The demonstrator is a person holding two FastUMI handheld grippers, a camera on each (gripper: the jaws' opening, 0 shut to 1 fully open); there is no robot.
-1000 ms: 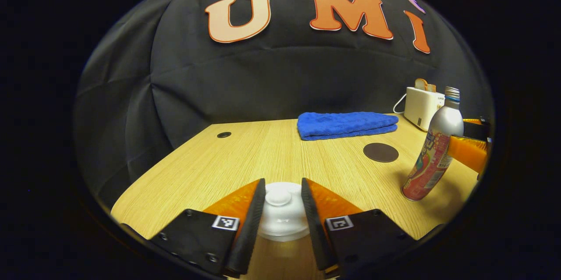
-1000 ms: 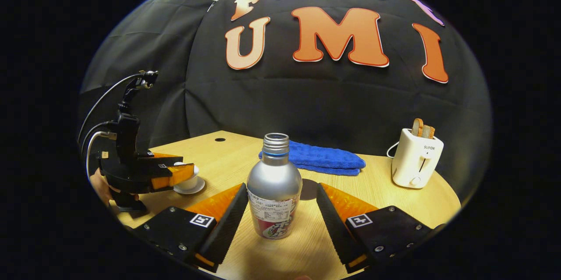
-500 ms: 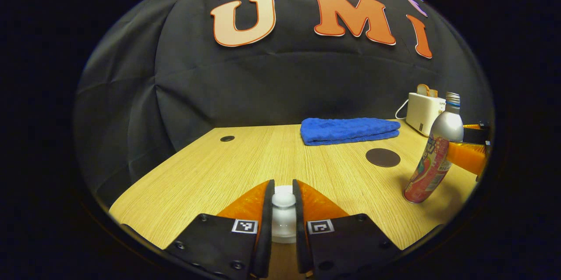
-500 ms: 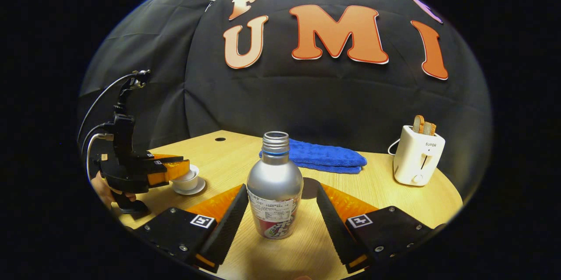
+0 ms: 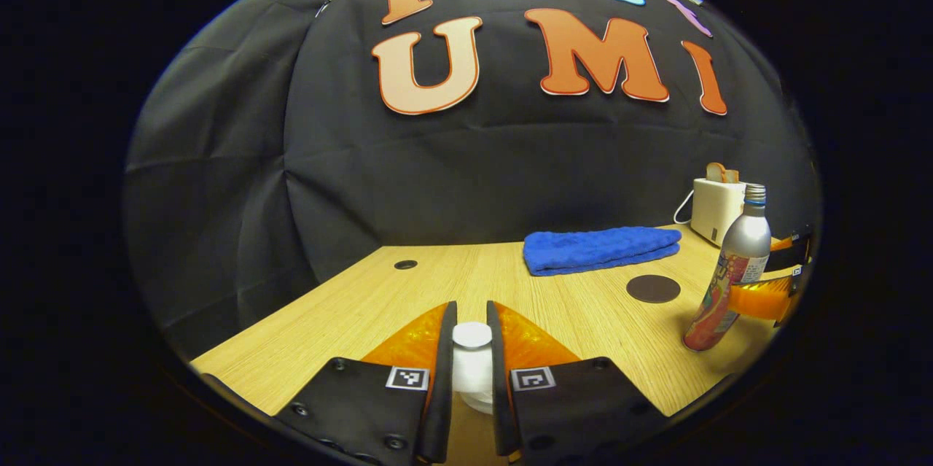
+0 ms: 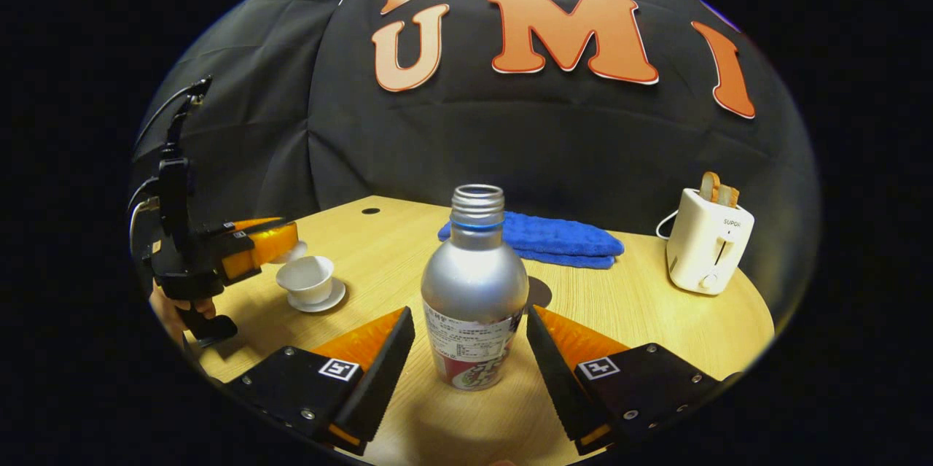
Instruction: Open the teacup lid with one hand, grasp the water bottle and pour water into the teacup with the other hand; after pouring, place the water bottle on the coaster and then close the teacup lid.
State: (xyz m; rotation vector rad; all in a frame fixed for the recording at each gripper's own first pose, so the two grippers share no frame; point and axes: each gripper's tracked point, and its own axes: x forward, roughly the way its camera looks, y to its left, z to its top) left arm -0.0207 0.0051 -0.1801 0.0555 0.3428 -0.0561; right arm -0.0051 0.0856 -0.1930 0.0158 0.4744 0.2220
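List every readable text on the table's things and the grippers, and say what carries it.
"SUPOR": on the toaster front.
Water bottle label: print too small and warped to read.
Right gripper: square coded markers, no words.

The white toaster carries a small brand word on its front. The water bottle, left of the toaster, has a printed label too small to read.

Left claw clamped, right claw spread.
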